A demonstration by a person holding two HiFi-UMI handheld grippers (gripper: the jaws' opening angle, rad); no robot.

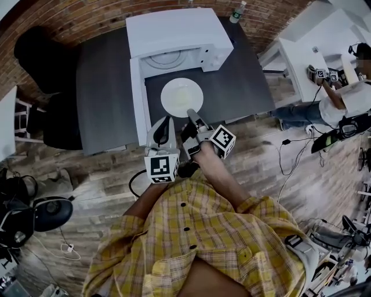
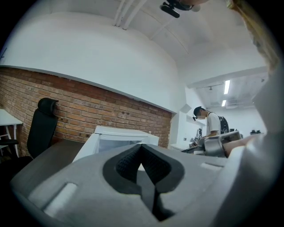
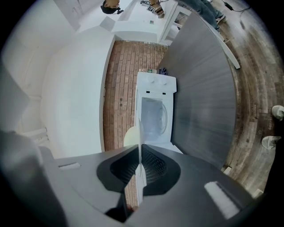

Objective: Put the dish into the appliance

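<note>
From the head view, a white microwave (image 1: 174, 32) sits on a dark table (image 1: 107, 87) by a brick wall (image 1: 87, 17). Its door (image 1: 137, 101) is swung open to the left. A white plate (image 1: 181, 97) is just in front of the open box, over the table. The right gripper (image 1: 191, 113) pinches the near edge of the plate. The left gripper (image 1: 164, 123) is close beside it, a bit nearer the person, and holds nothing. The person wears a yellow checked shirt (image 1: 197, 238).

In the left gripper view, the left gripper (image 2: 150, 182) has its two jaws pressed together with nothing between them. Past them are the microwave (image 2: 117, 137), a black chair (image 2: 42, 128) and another person (image 2: 211, 126) far back in the room.

The right gripper view is turned on its side. The right gripper (image 3: 140, 174) has its jaws closed tight on the rim of the plate (image 3: 131, 136), which shows as a thin white line. The open microwave (image 3: 155, 106) is straight ahead.
</note>
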